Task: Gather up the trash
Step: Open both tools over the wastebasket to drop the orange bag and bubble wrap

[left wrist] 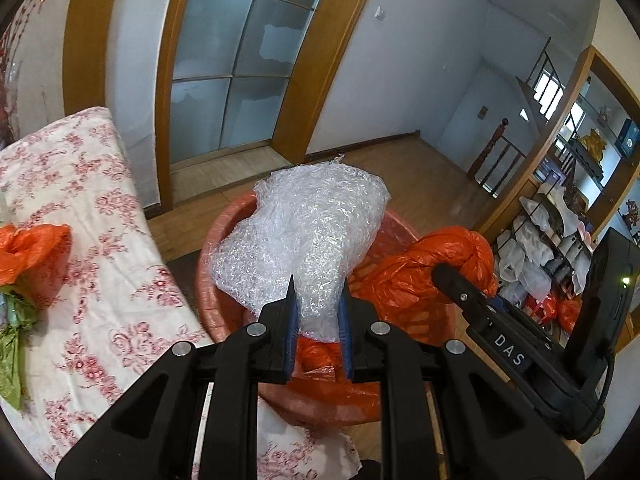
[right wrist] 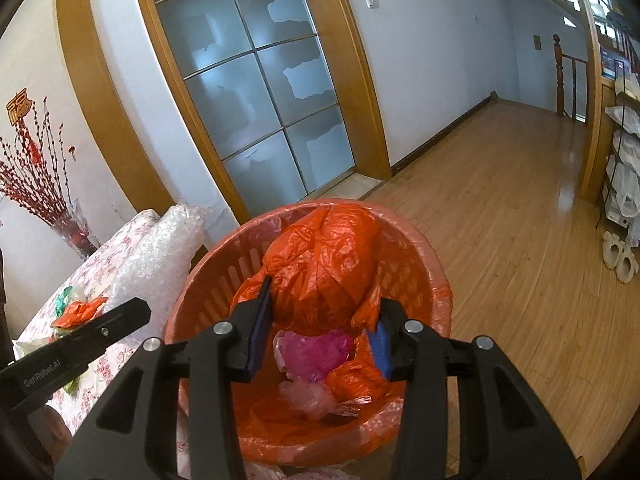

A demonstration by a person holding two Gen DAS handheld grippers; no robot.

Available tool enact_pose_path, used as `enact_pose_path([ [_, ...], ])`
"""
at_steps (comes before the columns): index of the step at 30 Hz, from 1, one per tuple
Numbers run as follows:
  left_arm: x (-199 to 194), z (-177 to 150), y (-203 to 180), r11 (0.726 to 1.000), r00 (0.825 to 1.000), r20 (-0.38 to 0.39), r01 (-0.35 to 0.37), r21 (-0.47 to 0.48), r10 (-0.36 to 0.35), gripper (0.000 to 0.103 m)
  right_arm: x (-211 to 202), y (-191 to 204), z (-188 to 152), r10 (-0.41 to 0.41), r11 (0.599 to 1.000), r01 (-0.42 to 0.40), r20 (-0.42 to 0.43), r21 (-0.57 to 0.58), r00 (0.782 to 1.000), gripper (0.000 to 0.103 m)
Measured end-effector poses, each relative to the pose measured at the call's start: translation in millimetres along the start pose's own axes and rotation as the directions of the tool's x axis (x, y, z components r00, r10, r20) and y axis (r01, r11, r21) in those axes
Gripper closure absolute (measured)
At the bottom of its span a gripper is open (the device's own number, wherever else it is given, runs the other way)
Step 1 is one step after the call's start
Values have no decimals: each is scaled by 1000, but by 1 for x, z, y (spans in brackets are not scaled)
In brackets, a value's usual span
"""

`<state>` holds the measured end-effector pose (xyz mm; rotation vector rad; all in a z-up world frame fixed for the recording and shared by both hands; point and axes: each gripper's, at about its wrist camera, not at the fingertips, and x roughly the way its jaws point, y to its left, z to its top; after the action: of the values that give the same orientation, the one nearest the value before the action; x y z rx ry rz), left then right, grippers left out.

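I'm holding a bubble wrap wad [left wrist: 304, 236] in the left tongs [left wrist: 318, 304], pinched at its lower tail, mid-frame. The right tongs [right wrist: 324, 320] are clamping a crumpled orange bag [right wrist: 324, 268] over the basket [right wrist: 424, 276]. Both are feeling light, soft and slippery, so I'm gripping bunched folds.

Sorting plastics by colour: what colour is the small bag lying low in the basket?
Magenta bag; the right wrist view shows it best.

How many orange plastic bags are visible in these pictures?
3. One in the right hand-held gripper over the bin: bag. One in the bin. One on the table. More may be hidden.
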<state>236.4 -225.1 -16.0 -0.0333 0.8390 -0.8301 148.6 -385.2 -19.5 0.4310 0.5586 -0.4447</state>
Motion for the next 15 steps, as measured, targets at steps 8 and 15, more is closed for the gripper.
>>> enact_pose_path([
  [8, 10, 1, 0, 1000, 1000, -21, 9, -3, -9, 86, 3, -7, 3, -1, 1000, 1, 3, 20, 1000, 59],
  [15, 18, 0, 3, 1000, 999, -37, -1, -19, 0, 79, 5, -13, 5, 17, 999, -17, -1, 44, 1000, 55],
])
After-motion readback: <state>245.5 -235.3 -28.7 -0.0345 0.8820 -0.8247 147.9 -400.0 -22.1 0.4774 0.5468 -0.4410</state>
